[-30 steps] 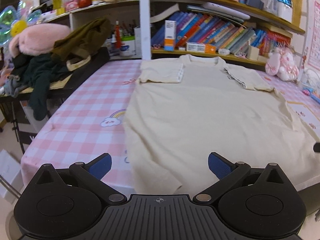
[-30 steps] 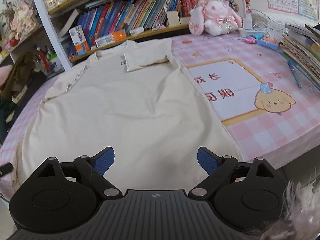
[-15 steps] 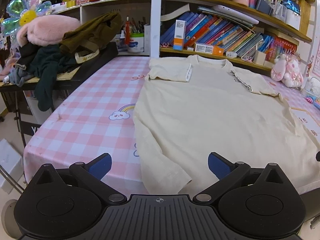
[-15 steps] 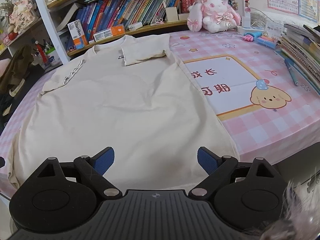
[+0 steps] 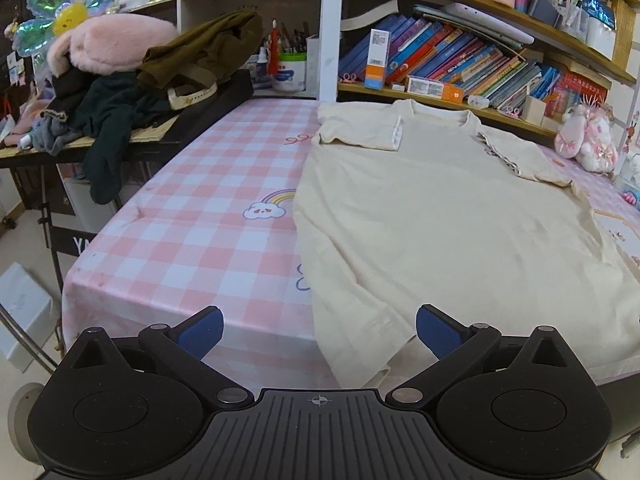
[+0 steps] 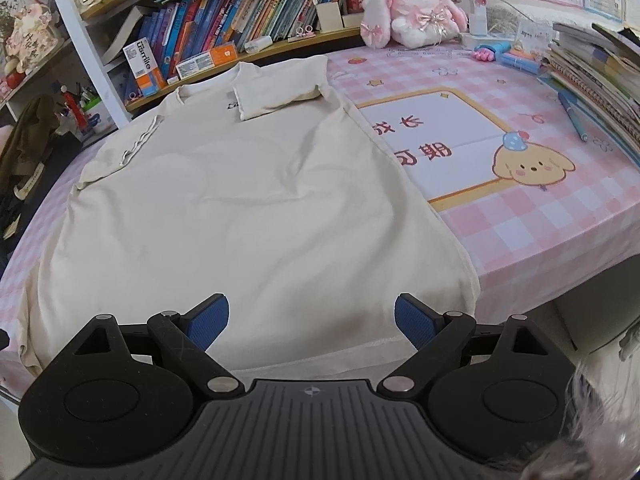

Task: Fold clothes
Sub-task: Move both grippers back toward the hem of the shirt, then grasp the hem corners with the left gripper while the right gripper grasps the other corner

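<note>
A cream T-shirt (image 5: 440, 216) lies flat on the pink checked tablecloth (image 5: 192, 208), collar towards the bookshelf, both sleeves folded inward onto its body. Its hem hangs slightly over the near table edge. My left gripper (image 5: 319, 332) is open and empty, held just off the table edge at the shirt's near left hem corner. My right gripper (image 6: 311, 322) is open and empty, over the hem near the shirt's (image 6: 240, 208) near right corner. Neither gripper touches the cloth.
A pile of dark clothes and a pink plush (image 5: 120, 76) sits on a side stand at the left. Bookshelves (image 5: 460, 68) run along the back. A pink bunny plush (image 6: 412, 12), pens and stacked books (image 6: 592, 76) sit at the right of the table.
Both grippers have pulled back towards the near table edge and risen a little, so more of the shirt and tablecloth shows. Both stay open. The shirt has not moved.
</note>
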{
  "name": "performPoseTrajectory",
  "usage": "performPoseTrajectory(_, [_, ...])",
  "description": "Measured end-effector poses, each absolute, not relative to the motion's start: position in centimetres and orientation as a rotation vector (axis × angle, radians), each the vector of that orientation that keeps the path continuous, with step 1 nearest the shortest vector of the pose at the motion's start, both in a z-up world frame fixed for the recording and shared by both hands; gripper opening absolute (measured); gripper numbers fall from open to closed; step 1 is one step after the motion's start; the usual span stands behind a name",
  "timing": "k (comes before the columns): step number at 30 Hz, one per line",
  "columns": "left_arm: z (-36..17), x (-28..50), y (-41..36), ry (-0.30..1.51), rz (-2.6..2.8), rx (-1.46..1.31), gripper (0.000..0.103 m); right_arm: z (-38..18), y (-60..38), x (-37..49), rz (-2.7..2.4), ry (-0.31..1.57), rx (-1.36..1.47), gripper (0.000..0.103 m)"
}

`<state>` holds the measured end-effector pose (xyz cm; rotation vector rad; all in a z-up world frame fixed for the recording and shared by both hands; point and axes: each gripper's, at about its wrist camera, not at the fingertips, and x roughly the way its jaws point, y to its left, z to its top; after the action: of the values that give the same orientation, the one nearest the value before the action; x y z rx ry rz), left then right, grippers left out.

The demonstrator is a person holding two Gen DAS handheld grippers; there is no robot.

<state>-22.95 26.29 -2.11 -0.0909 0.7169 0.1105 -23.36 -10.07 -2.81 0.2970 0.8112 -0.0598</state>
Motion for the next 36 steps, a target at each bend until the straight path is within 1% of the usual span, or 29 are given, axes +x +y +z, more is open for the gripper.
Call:
performPoseTrajectory(9, [-2.9, -23.4, 27.7, 0.758, 0.121, -0.132, 0.102, -3.4, -10.5, -23.8, -0.079, 0.838, 0.373, 0.09])
performPoseTrajectory(10, [-3.0, -23.5, 27.7, 0.761, 0.122, -0.132, 0.099, -3.5, -10.5, -23.9, -0.08, 0.842, 0.377, 0.09])
performPoseTrajectory(11, [-3.1, -23.5, 27.8, 0.763, 0.122, -0.133, 0.093, -3.5, -10.6, -23.9, -0.082, 0.847, 0.384, 0.09])
performPoseTrajectory(13, [-3.2, -23.4, 28.2, 0.774, 0.122, -0.153, 0.09, -3.6, -10.9, -23.9, -0.085, 0.85, 0.401, 0.09])
performPoseTrajectory(18, [-3.1, -23.2, 28.1, 0.752, 0.096, -0.188, 0.089, -3.7, -11.5, -24.1, -0.111, 0.854, 0.419, 0.09])
performPoseTrajectory(21, [-2.6, -22.6, 25.7, 0.716, 0.021, -0.07, 0.09, -3.8, -11.6, -24.3, -0.117, 0.859, 0.416, 0.09])
performPoseTrajectory(25, [-3.4, -21.2, 22.3, 0.732, 0.015, 0.16, 0.09, -3.6, -11.6, -24.5, -0.128, 0.852, 0.397, 0.09])
performPoseTrajectory(27, [-4.0, -20.7, 21.5, 0.755, 0.024, 0.214, 0.089, -3.5, -11.8, -24.8, -0.138, 0.845, 0.394, 0.09])
performPoseTrajectory(28, [-4.1, -20.7, 21.5, 0.761, 0.033, 0.227, 0.083, -3.4, -12.0, -24.9, -0.145, 0.842, 0.394, 0.09])
performPoseTrajectory(29, [-4.1, -20.8, 21.6, 0.767, 0.042, 0.237, 0.07, -3.4, -12.2, -25.0, -0.151, 0.842, 0.394, 0.09])
performPoseTrajectory(30, [-4.0, -20.9, 22.2, 0.766, 0.065, 0.213, 0.063, -3.4, -12.4, -25.2, -0.156, 0.84, 0.393, 0.09])
performPoseTrajectory(31, [-3.8, -21.1, 22.9, 0.765, 0.087, 0.189, 0.047, -3.3, -12.6, -25.3, -0.16, 0.839, 0.393, 0.09])
performPoseTrajectory(32, [-3.7, -21.2, 23.6, 0.765, 0.109, 0.163, 0.036, -3.3, -12.8, -25.5, -0.165, 0.837, 0.392, 0.09])
performPoseTrajectory(33, [-3.6, -21.4, 24.6, 0.771, 0.125, 0.112, 0.033, -3.2, -13.0, -25.6, -0.169, 0.835, 0.389, 0.09])
performPoseTrajectory(34, [-3.7, -21.4, 25.2, 0.784, 0.118, 0.077, 0.026, -3.2, -13.3, -25.8, -0.169, 0.834, 0.384, 0.09])
performPoseTrajectory(35, [-3.8, -21.5, 25.9, 0.797, 0.111, 0.043, 0.022, -3.2, -13.6, -25.9, -0.166, 0.832, 0.381, 0.09])
performPoseTrajectory(36, [-4.0, -21.5, 26.6, 0.809, 0.104, 0.009, 0.021, -3.3, -13.9, -26.0, -0.164, 0.831, 0.379, 0.09])
